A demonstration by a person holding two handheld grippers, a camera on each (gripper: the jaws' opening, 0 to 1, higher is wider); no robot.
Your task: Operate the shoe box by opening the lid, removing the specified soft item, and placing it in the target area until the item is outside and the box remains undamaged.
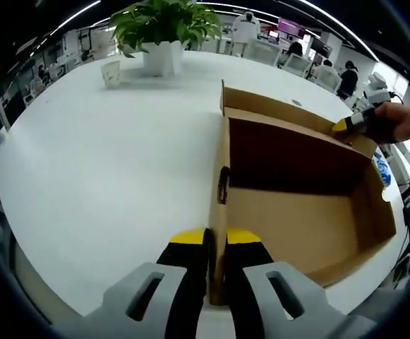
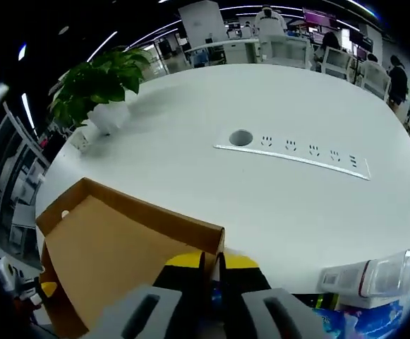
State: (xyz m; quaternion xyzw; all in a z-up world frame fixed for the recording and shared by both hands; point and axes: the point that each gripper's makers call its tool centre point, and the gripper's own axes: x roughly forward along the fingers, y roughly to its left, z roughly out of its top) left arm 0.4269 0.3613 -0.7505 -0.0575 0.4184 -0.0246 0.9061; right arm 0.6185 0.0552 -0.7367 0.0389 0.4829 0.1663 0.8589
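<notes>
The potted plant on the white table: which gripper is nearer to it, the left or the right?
Hard to tell. The left gripper clamps one cardboard box wall, the right gripper the lid edge. In both views the potted plant stands well beyond the box.

Left gripper view close over the box [image 1: 296, 205] near end, facing along it across the counter [image 1: 106, 162], right gripper view at its far side [image 2: 120, 247], both sharing the potted plant [image 1: 164, 32].
</notes>
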